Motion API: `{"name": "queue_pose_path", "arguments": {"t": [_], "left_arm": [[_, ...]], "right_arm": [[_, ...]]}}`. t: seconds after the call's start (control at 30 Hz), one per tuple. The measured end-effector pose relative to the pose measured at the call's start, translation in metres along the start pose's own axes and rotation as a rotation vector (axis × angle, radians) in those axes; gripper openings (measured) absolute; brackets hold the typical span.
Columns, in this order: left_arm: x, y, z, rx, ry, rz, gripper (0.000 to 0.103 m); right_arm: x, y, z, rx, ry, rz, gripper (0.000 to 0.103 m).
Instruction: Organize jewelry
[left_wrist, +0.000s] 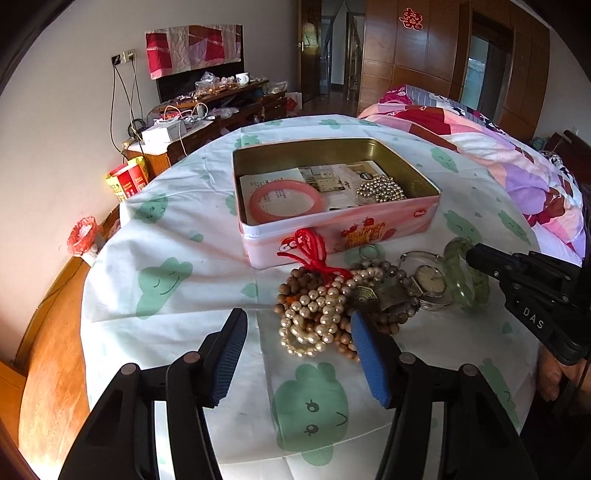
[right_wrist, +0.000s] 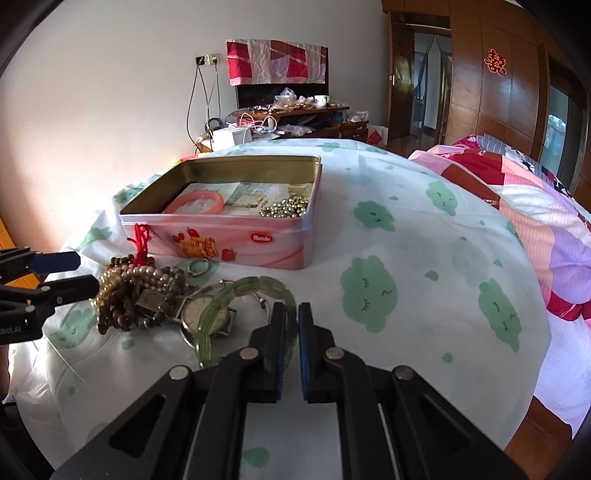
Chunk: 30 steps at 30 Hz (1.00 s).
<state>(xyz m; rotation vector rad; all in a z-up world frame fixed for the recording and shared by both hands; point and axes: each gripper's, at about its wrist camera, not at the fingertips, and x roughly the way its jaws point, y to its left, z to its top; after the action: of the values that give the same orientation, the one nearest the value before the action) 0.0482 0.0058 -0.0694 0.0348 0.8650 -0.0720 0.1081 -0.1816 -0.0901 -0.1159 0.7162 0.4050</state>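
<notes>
A pink tin box stands open on the cloth, holding a pink bangle, gold beads and paper cards. In front of it lies a heap: a pearl string, brown wooden beads with a red knot, and a wristwatch. My left gripper is open over the heap's near edge, pearls between its pads but not pinched. My right gripper is shut on the rim of a green bangle, which is tilted up.
A white cloth with green prints covers the round wooden table. A bed with a bright quilt lies at the right. A cluttered cabinet stands behind the table. A hand shows beneath the right gripper.
</notes>
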Motion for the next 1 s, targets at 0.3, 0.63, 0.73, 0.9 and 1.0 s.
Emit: {"name": "queue_pose_path", "arguments": {"t": [0.3,0.63,0.73,0.9,1.0], "left_arm": [[0.018,0.005,-0.005,-0.029,0.048,-0.051,0.029],[-0.003,0.007,0.006,-0.024,-0.022,-0.079,0.005],[-0.014,0.011,0.013,-0.036,-0.053,-0.084,0.005],[-0.033,0.015,0.021,-0.044,-0.103,-0.094,0.005],[-0.04,0.017,0.023,-0.047,-0.122,-0.096,0.005]], "right_arm": [[0.005,0.001,-0.005,-0.007,0.013,0.001,0.009],[0.001,0.0,-0.005,-0.006,-0.004,0.0,0.009],[-0.003,-0.001,-0.003,-0.004,-0.019,0.0,0.009],[-0.009,0.0,-0.001,-0.008,-0.038,0.002,0.009],[-0.013,0.0,0.002,-0.008,-0.048,0.006,0.009]]}}
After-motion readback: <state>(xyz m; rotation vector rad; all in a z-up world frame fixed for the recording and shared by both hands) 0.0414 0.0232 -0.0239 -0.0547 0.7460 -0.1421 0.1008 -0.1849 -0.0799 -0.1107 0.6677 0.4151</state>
